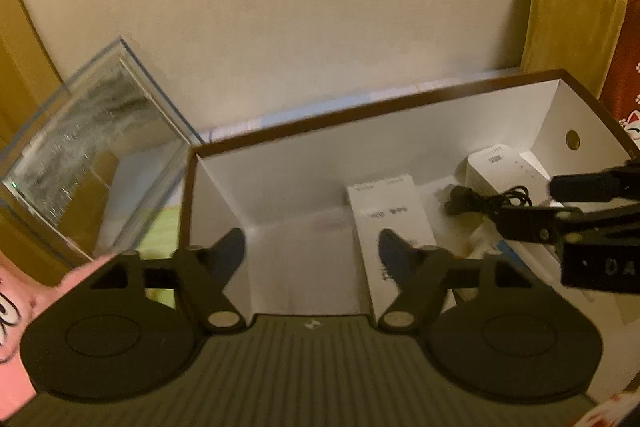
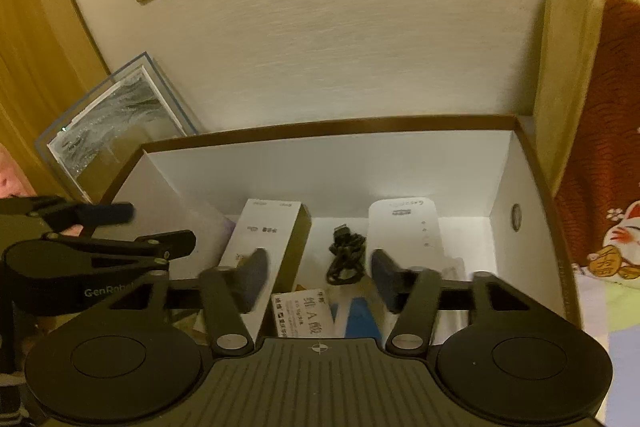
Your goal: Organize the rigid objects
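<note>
We hold both grippers over the open white box [image 2: 420, 167]. The left gripper [image 1: 312, 251] has its jaws wide with nothing between them, above the box's bare left part. The right gripper [image 2: 316, 277] is also wide and empty. Inside the box lie a tall white carton [image 2: 268, 235], a black cable [image 2: 346, 257] and a white device [image 2: 404, 227].

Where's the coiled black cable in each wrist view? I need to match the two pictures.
Left wrist view: the black cable lies at right of centre on the box floor, partly behind the right gripper.
Right wrist view: it lies at centre, between the tall white carton and the white device.
Shared landmark: the brown-rimmed white box.
</note>
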{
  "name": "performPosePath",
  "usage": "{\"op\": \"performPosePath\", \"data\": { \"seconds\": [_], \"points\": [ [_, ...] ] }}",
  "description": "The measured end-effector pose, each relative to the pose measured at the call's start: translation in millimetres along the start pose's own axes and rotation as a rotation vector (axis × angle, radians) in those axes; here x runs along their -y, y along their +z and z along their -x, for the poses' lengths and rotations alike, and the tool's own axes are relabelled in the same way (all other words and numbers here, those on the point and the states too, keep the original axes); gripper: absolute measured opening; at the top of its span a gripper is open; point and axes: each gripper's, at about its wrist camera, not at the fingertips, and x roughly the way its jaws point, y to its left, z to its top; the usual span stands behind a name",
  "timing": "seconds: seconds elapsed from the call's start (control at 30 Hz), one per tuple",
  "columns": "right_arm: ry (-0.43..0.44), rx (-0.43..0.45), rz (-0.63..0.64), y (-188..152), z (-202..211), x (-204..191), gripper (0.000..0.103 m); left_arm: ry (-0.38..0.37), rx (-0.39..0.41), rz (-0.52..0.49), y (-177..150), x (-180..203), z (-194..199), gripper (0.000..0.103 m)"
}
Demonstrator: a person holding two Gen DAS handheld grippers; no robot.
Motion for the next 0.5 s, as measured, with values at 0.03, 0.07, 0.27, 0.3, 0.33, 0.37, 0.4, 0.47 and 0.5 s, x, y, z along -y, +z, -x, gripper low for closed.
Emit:
{"op": "performPosePath", "data": {
  "seconds": [0.03,0.07,0.27,0.3,0.33,0.37,0.4,0.47,0.5],
  "points": [
    [-0.004,0.003,0.014,-0.6,1.8,-1.1,0.066,-0.002,0.013,-0.007,0.0,0.3,1.9,0.073],
    [-0.007,0.004,0.024,-2.1,3.4,-1.6,0.067,-0.009,0.018,-0.01,-0.1,0.0,3.1,0.073],
    [-0.015,-0.012,0.063,-10.7,13.4,-3.4,0.072,-0.032,0.014,0.023,-4.6,-4.6,11.2,0.073],
    [-0.015,-0.013,0.068,-13.0,16.0,-3.7,0.072,-0.035,0.013,0.028,-5.6,-5.3,13.4,0.073],
    [-0.016,-0.013,0.071,-15.3,18.5,-4.1,0.072,-0.036,0.013,0.032,-6.6,-5.7,15.7,0.073],
    [-0.02,-0.014,0.074,-17.2,20.7,-4.6,0.072,-0.037,0.015,0.038,-8.1,-6.3,18.4,0.073],
    [-0.022,-0.015,0.076,-18.6,22.7,-5.0,0.072,-0.038,0.015,0.047,-9.4,-7.0,21.5,0.073],
    [-0.026,-0.013,0.079,-22.4,28.1,-5.9,0.073,-0.044,0.019,0.065,-12.1,-8.1,28.0,0.073],
    [-0.027,-0.012,0.079,-24.5,31.5,-6.2,0.073,-0.048,0.022,0.072,-13.7,-8.4,32.3,0.073]
  ]
}}
